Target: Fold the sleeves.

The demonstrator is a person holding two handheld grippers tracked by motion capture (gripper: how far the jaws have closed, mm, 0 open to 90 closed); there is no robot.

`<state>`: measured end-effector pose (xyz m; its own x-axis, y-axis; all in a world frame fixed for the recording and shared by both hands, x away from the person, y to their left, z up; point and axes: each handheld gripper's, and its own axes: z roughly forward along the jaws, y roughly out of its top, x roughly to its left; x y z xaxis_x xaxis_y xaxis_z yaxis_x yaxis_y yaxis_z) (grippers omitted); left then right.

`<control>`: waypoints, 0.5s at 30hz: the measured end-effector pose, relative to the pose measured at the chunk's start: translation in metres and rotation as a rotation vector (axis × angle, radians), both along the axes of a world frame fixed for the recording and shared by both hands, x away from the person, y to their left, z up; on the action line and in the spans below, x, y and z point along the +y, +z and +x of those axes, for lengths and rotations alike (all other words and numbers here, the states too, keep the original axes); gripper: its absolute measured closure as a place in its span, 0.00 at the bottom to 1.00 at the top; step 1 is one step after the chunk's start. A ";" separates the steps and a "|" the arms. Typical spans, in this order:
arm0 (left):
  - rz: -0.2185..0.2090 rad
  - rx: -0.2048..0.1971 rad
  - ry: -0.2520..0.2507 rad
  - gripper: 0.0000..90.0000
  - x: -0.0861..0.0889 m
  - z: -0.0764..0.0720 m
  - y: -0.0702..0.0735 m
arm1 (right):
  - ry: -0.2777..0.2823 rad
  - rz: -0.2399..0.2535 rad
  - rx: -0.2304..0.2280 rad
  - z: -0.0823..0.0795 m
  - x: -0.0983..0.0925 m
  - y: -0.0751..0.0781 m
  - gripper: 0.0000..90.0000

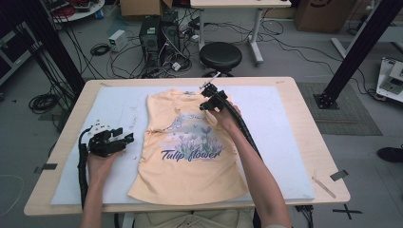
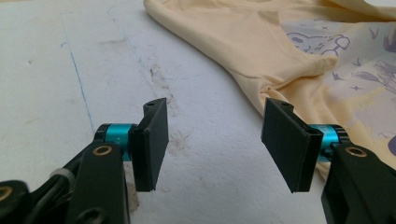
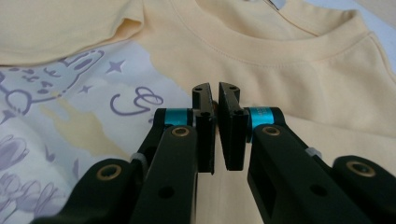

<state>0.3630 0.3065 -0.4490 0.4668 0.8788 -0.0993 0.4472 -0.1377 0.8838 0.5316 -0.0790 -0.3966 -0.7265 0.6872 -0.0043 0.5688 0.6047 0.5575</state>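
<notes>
Your right gripper (image 1: pixel 207 90), jaws closed and empty, hovers top-centre over the T-shirt (image 1: pixel 190 156); left gripper (image 1: pixel 124 137), mid-left, gapes empty.

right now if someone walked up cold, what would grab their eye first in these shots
The pale yellow T-shirt spread flat in the middle of the white mat, with its purple "Tulip flower" print across the chest, stands out first. Next comes the right gripper, jaws shut with nothing between them, over the shirt near the collar. The left gripper sits with jaws open over bare mat just beside the shirt's left edge.
</notes>
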 end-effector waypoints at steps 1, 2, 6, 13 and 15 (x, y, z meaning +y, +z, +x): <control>0.000 0.000 0.000 0.46 0.000 0.000 0.000 | 0.000 0.000 0.000 0.000 0.000 0.000 0.96; 0.000 0.000 0.000 0.46 0.000 0.000 0.000 | 0.000 0.000 0.007 0.004 0.003 -0.004 0.96; 0.003 -0.001 -0.003 0.46 0.000 0.000 0.000 | -0.015 0.042 0.026 0.012 0.006 -0.013 0.97; -0.002 0.002 0.000 0.46 0.000 0.000 0.000 | -0.031 0.050 0.031 0.020 0.012 -0.023 0.98; -0.003 0.003 0.000 0.46 0.000 0.000 0.000 | -0.032 0.046 0.029 0.019 0.013 -0.023 0.98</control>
